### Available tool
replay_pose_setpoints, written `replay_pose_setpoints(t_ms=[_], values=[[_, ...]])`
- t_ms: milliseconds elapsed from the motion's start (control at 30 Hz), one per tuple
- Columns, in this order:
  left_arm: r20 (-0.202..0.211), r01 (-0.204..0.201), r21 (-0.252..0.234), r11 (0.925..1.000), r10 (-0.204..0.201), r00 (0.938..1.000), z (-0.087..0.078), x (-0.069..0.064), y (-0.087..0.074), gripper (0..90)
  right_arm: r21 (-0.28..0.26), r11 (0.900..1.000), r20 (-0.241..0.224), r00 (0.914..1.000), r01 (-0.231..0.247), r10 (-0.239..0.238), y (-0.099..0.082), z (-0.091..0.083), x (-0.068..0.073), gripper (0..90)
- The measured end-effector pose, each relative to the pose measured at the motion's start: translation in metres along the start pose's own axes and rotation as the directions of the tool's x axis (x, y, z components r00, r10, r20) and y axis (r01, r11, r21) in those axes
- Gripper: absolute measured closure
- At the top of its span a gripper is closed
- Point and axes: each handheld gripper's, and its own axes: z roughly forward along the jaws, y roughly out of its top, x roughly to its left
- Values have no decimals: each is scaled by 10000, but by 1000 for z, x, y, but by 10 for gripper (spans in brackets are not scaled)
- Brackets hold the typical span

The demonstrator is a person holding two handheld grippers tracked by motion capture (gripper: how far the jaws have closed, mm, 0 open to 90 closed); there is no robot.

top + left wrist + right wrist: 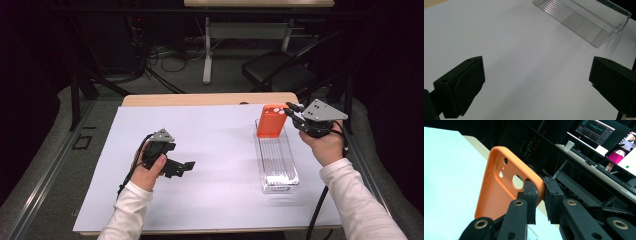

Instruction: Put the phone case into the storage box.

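Observation:
An orange phone case [270,120] hangs upright over the far end of a clear plastic tray [278,165]. My right gripper [293,114] is shut on the case's right edge, near the camera cut-outs; in the right gripper view the case [499,187] rises left of the pinching jaws [540,192]. My left gripper [184,167] rests low over the white mat at the left, open, nothing between its fingers [461,87]. The tray [584,21] lies beyond it in the left gripper view.
A white mat [210,150] covers most of the wooden table [200,99]. Behind the table stand a dark chair [280,70], desk legs and cables on the floor. Monitors [599,135] glow on a desk in the right gripper view.

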Motion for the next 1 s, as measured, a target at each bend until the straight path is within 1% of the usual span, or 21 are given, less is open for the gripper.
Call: replay_pose_setpoints(t_ms=[333, 500, 800, 867, 933, 1000], values=[[-23, 14, -12, 10000, -14, 10000, 2, 0, -1, 7, 145, 9999, 145, 9999, 92, -94, -5, 0, -4, 808], [18, 49, -1, 10000, -49, 10000, 3, 0, -1, 7, 207, 9994, 176, 9995, 275, -279, -8, 3, -6, 808], [25, 67, 45, 10000, -67, 10000, 3, 1, -1, 7, 313, 9985, 252, 9986, 449, -457, -14, 14, -8, 808], [39, 63, 32, 10000, -63, 10000, 3, 1, -1, 7, 339, 9984, 275, 9986, 450, -459, -16, 17, -9, 808], [43, 55, 40, 10000, -55, 10000, 3, 0, -1, 7, 413, 9975, 291, 9979, 573, -585, -19, 24, -10, 808], [30, 47, 58, 10000, -47, 10000, 3, 0, -1, 7, 450, 9971, 298, 9976, 611, -624, -20, 26, -10, 808]])
